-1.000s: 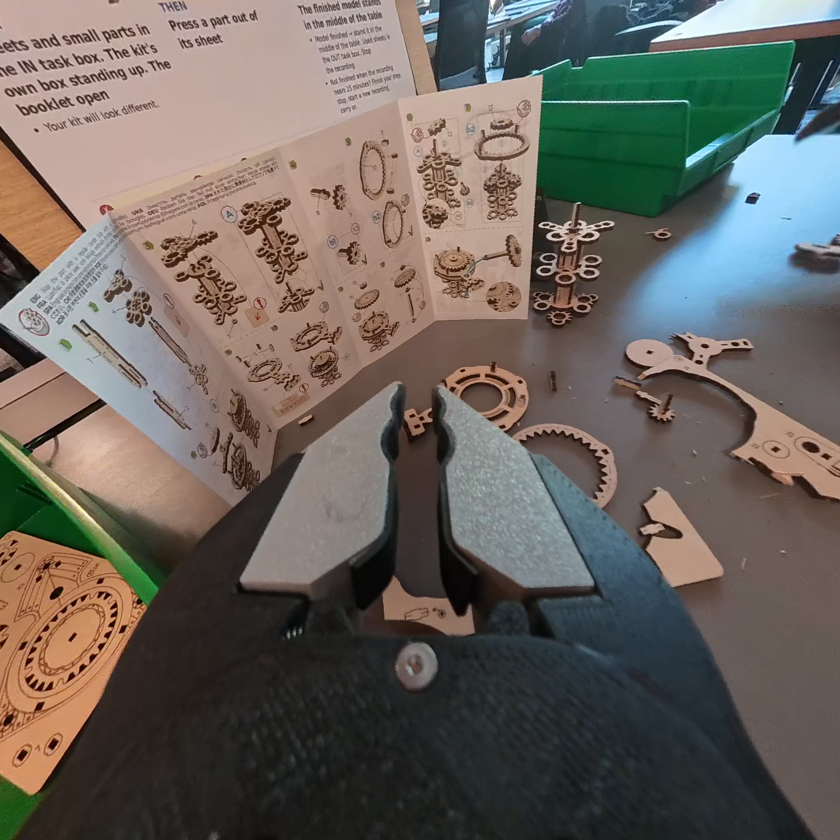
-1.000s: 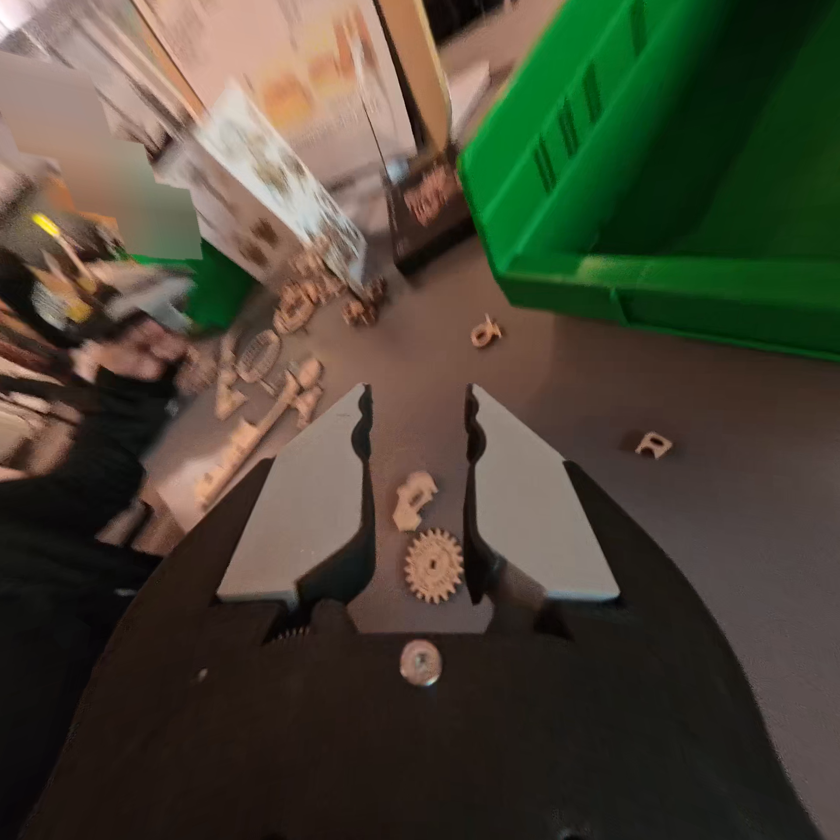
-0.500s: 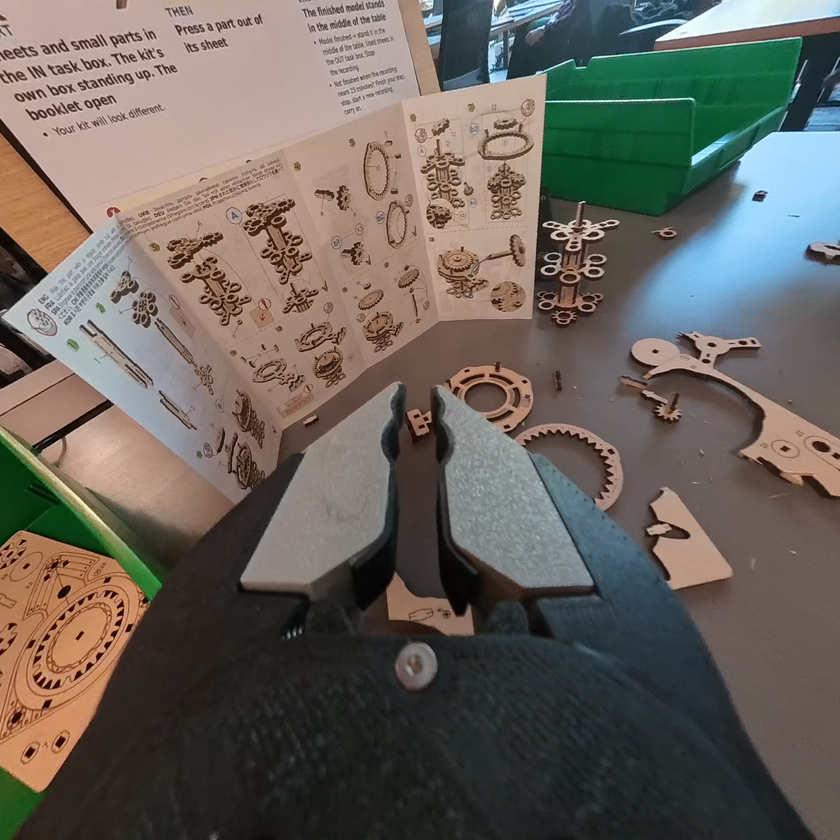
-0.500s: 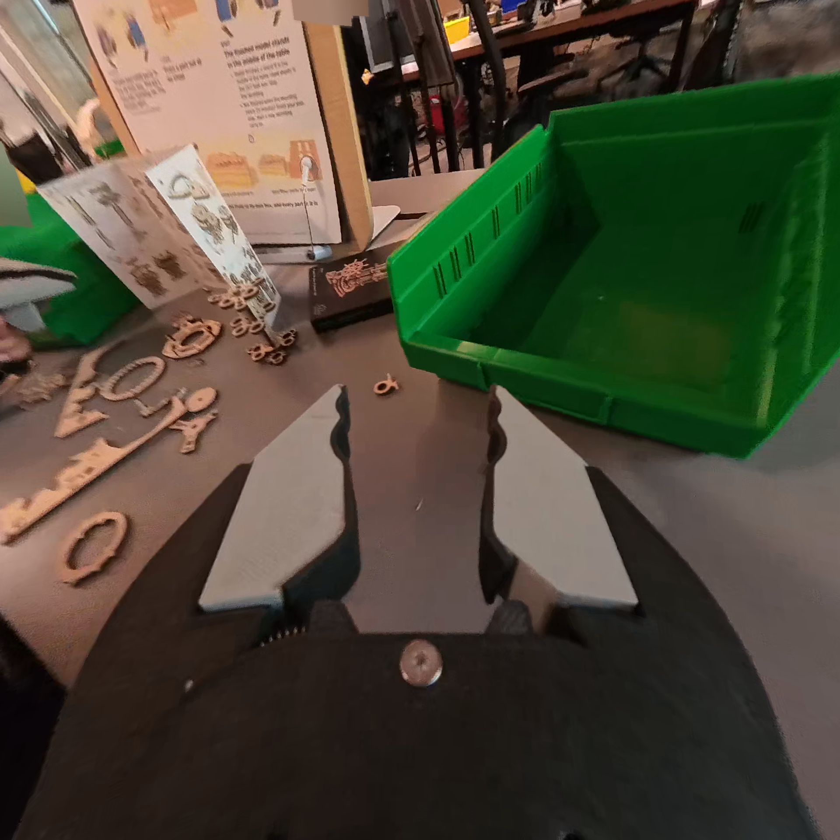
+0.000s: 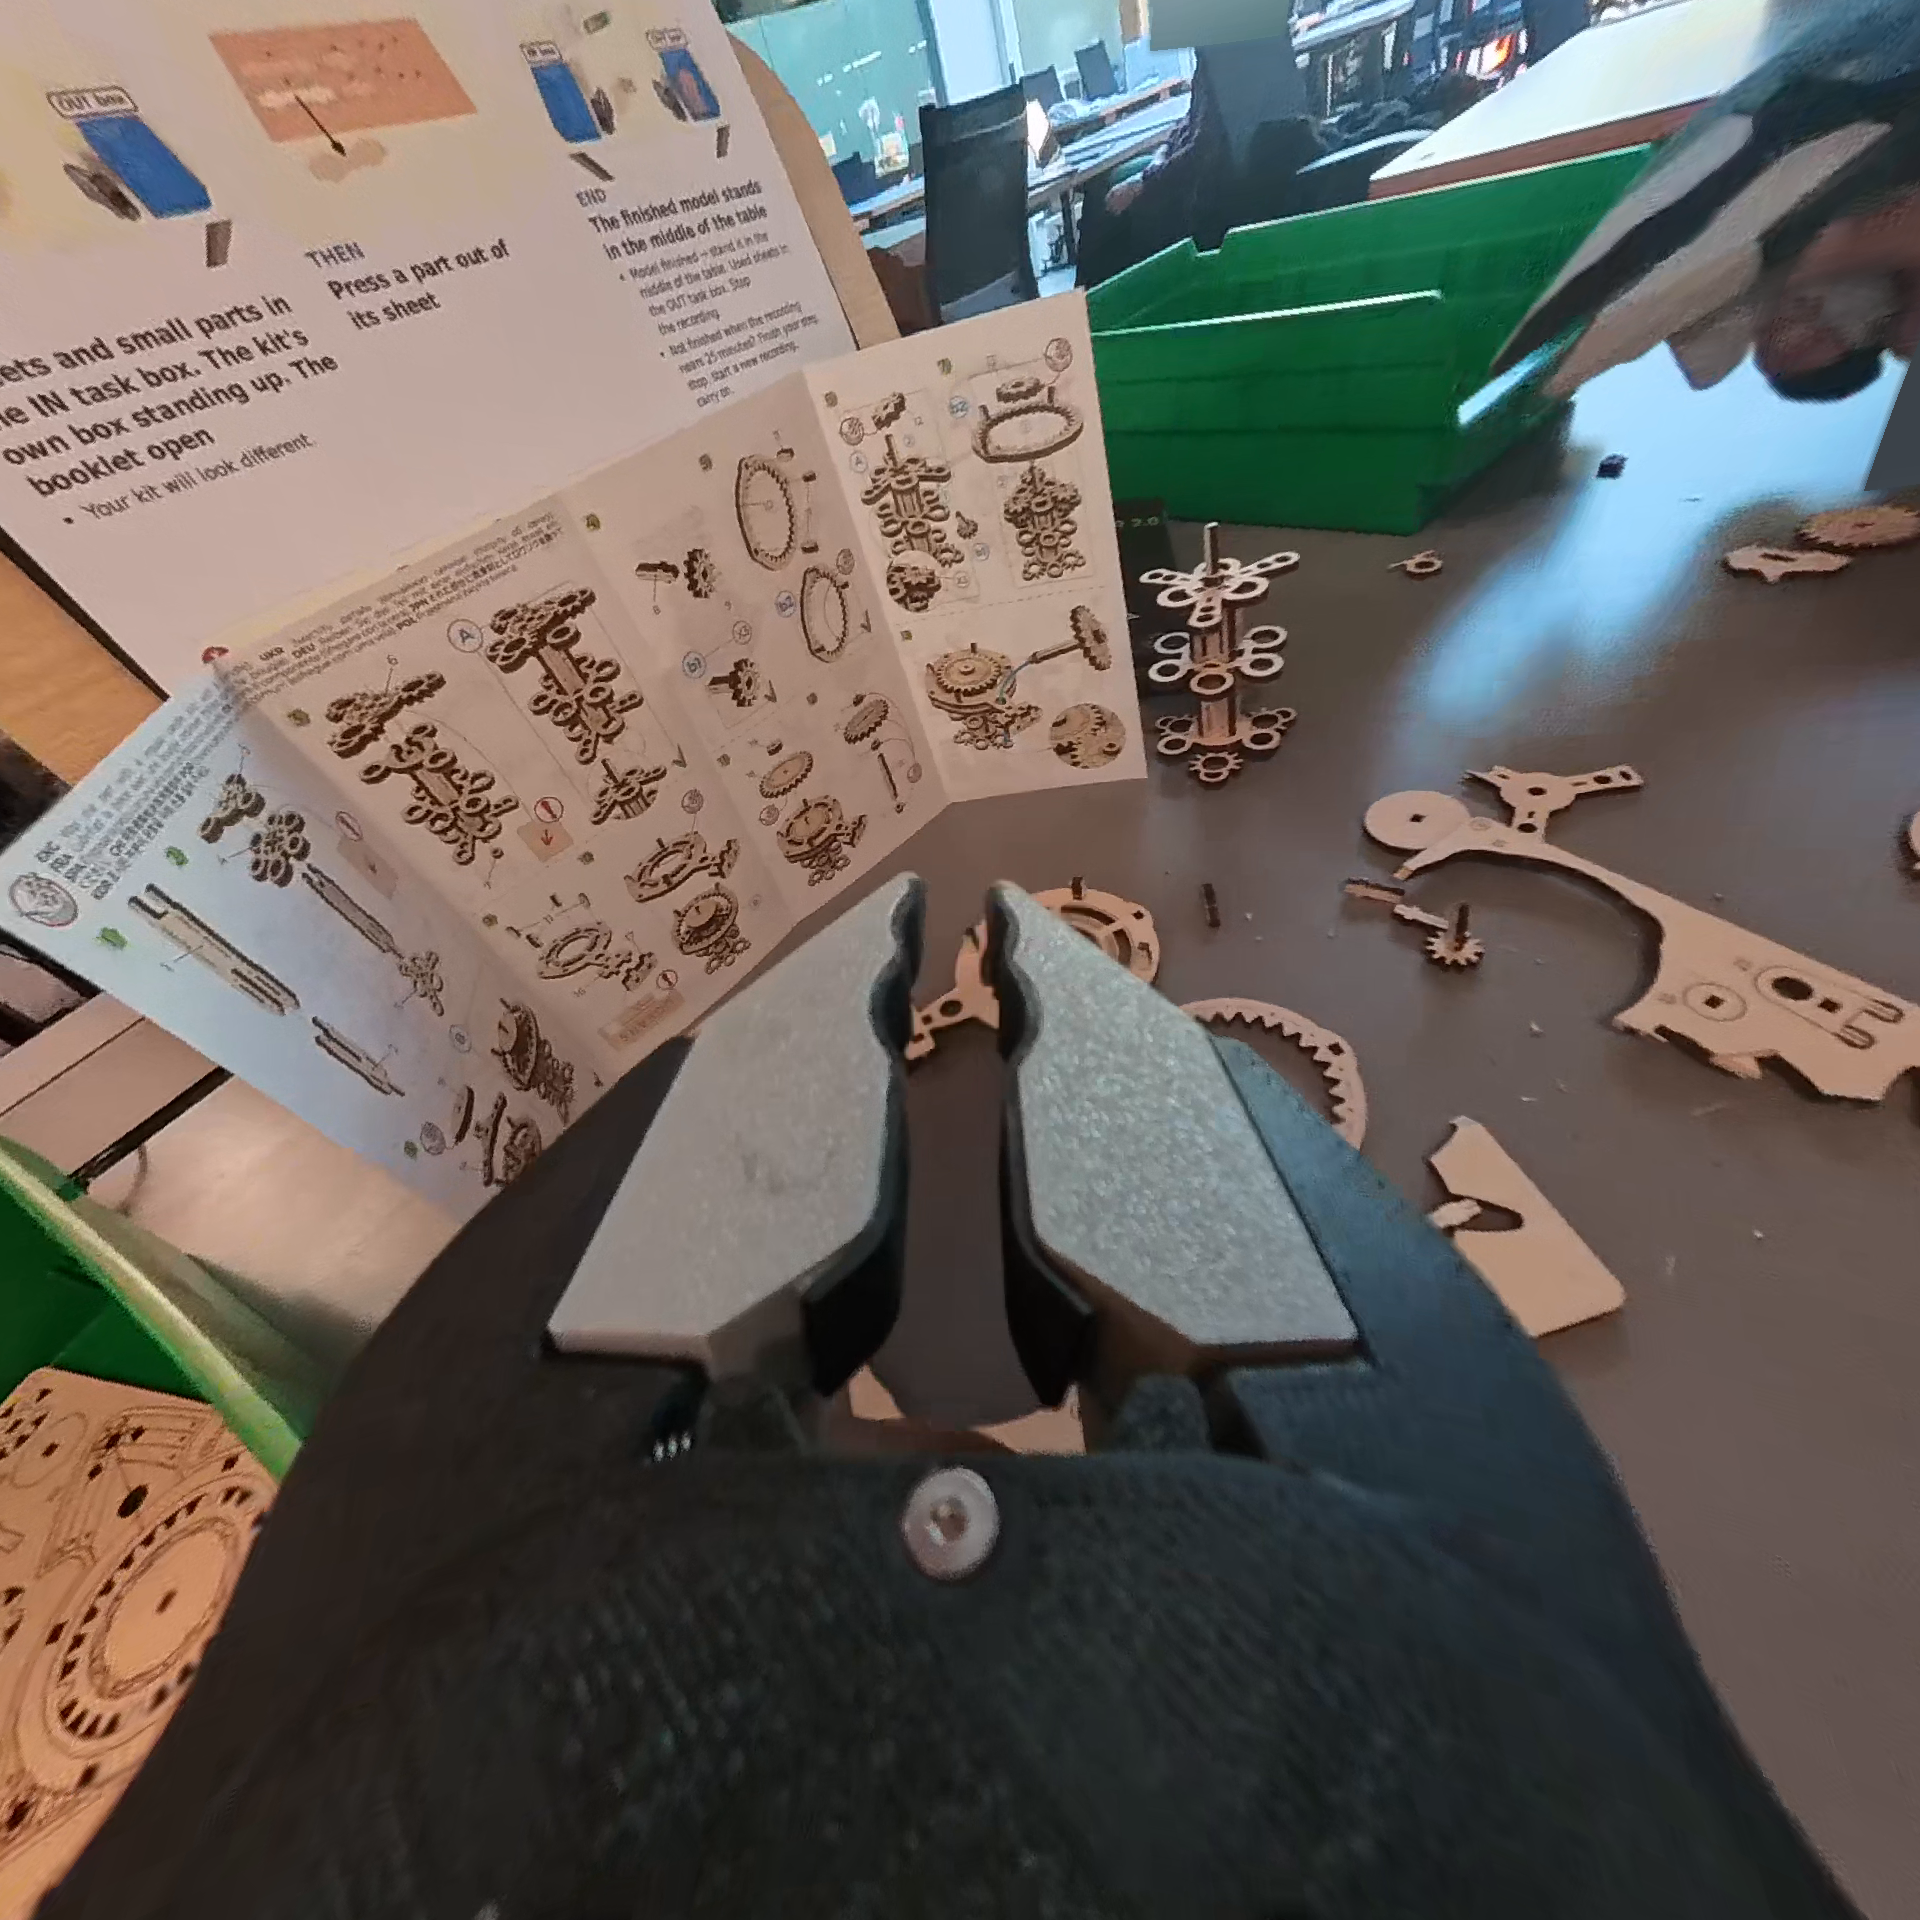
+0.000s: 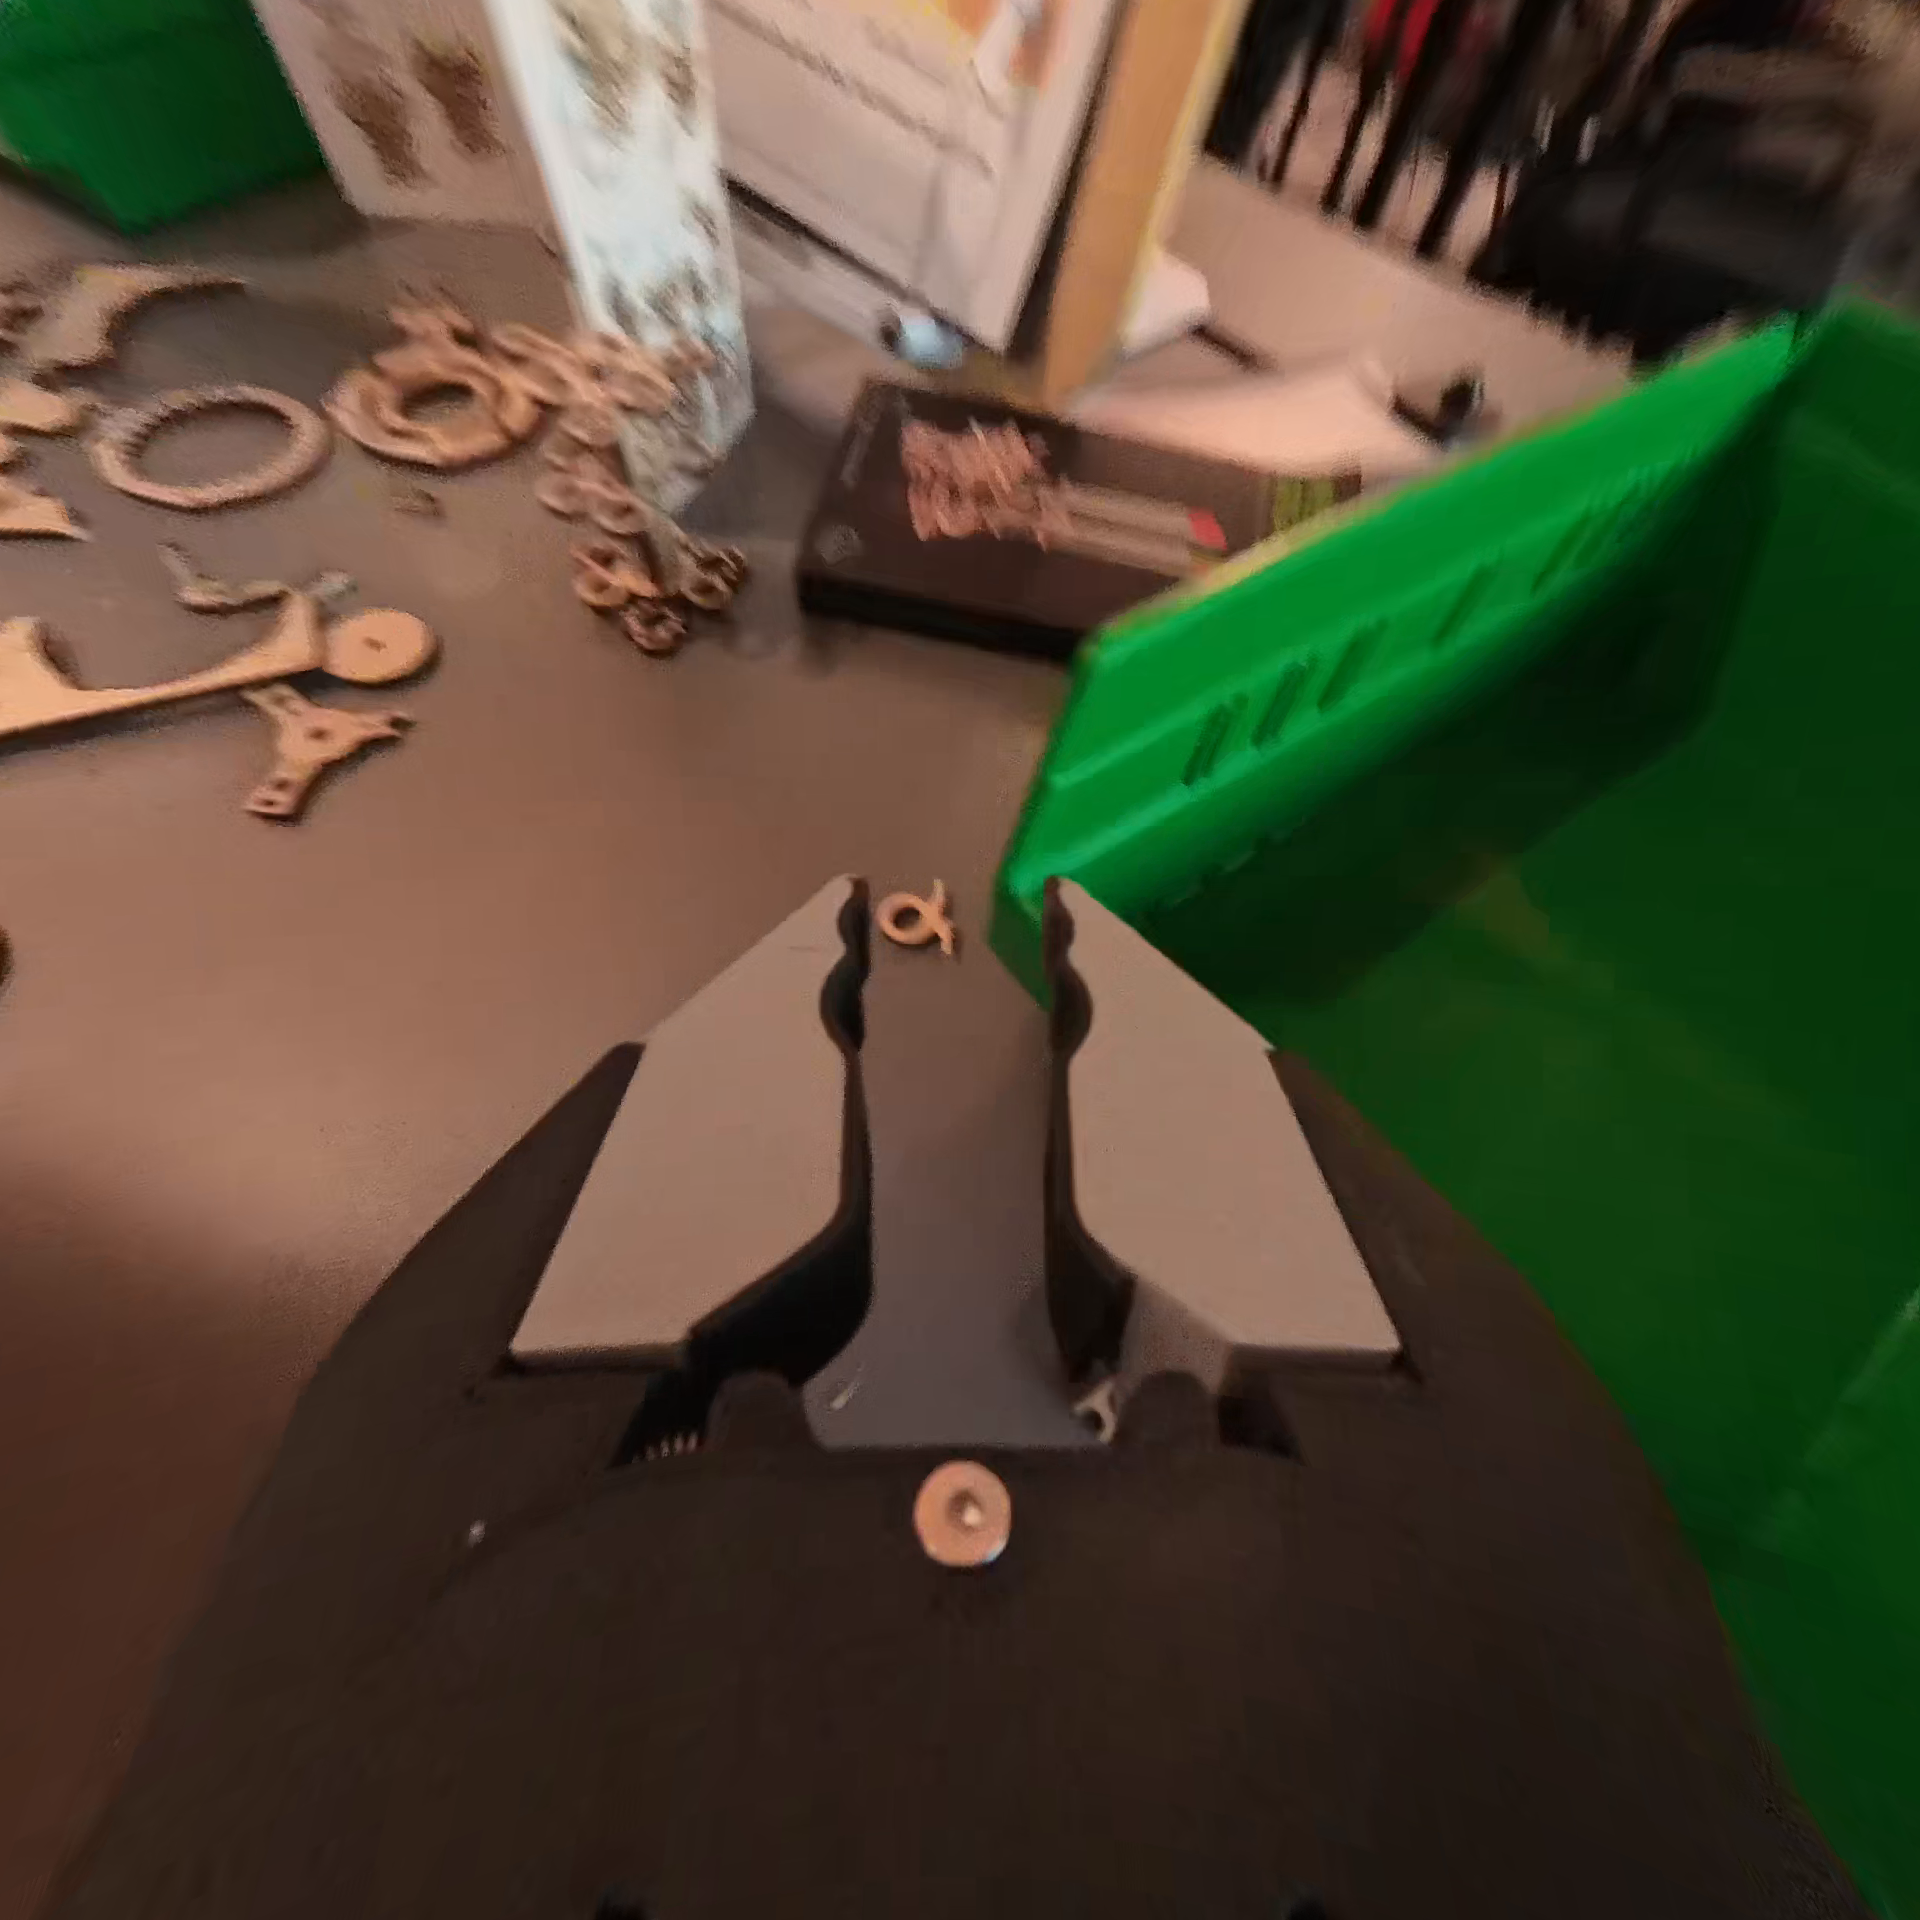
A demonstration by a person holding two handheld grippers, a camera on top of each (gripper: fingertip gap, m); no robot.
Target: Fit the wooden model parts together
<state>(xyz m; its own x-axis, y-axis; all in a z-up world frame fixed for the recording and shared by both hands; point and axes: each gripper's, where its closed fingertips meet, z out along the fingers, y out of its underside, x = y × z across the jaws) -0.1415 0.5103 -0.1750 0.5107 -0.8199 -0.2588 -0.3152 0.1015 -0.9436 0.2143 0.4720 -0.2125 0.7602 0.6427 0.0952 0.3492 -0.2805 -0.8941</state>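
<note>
Loose wooden parts lie on the grey table (image 5: 1558, 665): a stacked tower assembly (image 5: 1216, 665), a round hub (image 5: 1107, 935), a toothed ring (image 5: 1294, 1049), a long curved piece (image 5: 1662, 935) and a small gear on a pin (image 5: 1449, 940). My left gripper (image 5: 956, 904) hovers above the hub, jaws a narrow gap apart and empty. My right gripper (image 6: 954, 894) is open and empty, low over the table. A small wooden loop piece (image 6: 914, 920) lies just beyond its tips. The right gripper also shows blurred at the left wrist view's top right (image 5: 1714, 208).
An unfolded instruction booklet (image 5: 623, 779) stands behind the parts, with a white poster board (image 5: 364, 260) behind it. A green bin (image 6: 1455, 779) is close on the right gripper's right. A black kit box (image 6: 1039, 520) lies beside it. Another green bin (image 5: 62, 1299) at left holds a wooden sheet (image 5: 94, 1621). One gripper's finger ends stand about 35 cm off the other's. The stacked tower assembly (image 5: 1216, 665) is about 20 cm from both grippers' fingertips.
My right gripper has swung left and down towards the table, bringing the small loop piece to its tips, and now shows in the left wrist view. My left gripper has barely moved.
</note>
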